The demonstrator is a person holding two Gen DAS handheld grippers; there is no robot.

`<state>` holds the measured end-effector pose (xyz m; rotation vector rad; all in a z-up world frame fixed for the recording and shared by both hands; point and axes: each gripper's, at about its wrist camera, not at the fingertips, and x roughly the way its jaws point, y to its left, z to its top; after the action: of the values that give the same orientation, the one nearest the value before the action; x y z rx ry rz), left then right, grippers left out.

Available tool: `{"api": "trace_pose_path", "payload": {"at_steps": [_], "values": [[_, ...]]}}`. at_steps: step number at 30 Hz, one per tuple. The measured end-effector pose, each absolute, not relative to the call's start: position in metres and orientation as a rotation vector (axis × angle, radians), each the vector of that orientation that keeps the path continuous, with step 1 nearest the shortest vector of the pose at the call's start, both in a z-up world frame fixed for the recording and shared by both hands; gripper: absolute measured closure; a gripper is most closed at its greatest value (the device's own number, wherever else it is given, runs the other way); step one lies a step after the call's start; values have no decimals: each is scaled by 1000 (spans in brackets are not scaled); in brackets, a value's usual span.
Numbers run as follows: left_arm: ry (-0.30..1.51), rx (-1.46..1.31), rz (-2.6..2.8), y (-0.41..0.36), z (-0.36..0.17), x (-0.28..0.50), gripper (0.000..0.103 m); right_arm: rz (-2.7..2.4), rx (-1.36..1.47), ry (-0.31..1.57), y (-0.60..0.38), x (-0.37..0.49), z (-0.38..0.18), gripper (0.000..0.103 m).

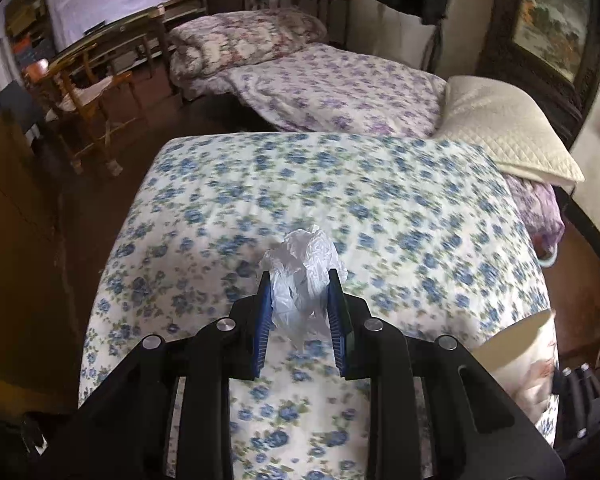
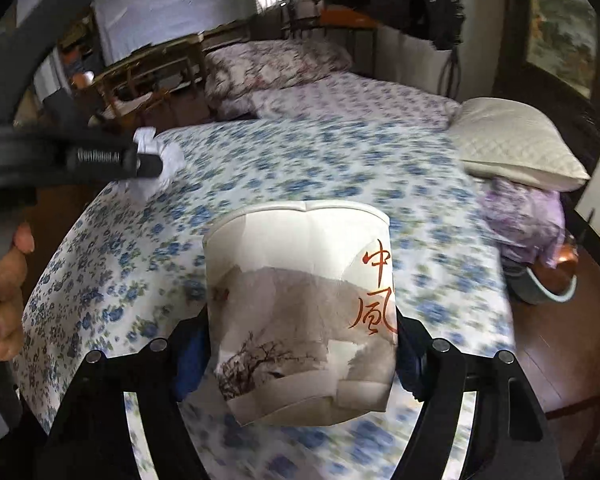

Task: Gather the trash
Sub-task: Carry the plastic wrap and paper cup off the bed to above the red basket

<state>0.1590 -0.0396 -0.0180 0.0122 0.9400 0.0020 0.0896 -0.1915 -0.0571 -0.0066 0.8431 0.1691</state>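
Observation:
A crumpled white plastic wad (image 1: 306,256) sits between the blue pads of my left gripper (image 1: 300,276), which is shut on it above the blue-flowered bedcover (image 1: 340,184). In the right wrist view the same wad (image 2: 170,156) shows at the tip of the left gripper (image 2: 148,164), held by a person's hand (image 2: 8,280). My right gripper (image 2: 300,332) is shut on a dented white paper cup (image 2: 300,280) with a grey landscape print and red characters, held clear of the bed. The cup's rim (image 1: 516,352) also shows at the right edge of the left wrist view.
A cream quilted pillow (image 1: 508,128) and bunched purple cloth (image 2: 524,220) lie at the bed's right side, with a pale basin (image 2: 548,288) on the dark floor. A second purple-flowered bed (image 1: 340,84) lies behind. A wooden chair (image 1: 88,92) and desk stand far left.

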Motion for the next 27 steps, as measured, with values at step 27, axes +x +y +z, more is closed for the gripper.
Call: {"api": "trace_pose_path", "payload": {"at_steps": [27], "values": [[992,295,-634,-296,-43,52,76,-193,399,808,-435,-34,-86,28]]}}
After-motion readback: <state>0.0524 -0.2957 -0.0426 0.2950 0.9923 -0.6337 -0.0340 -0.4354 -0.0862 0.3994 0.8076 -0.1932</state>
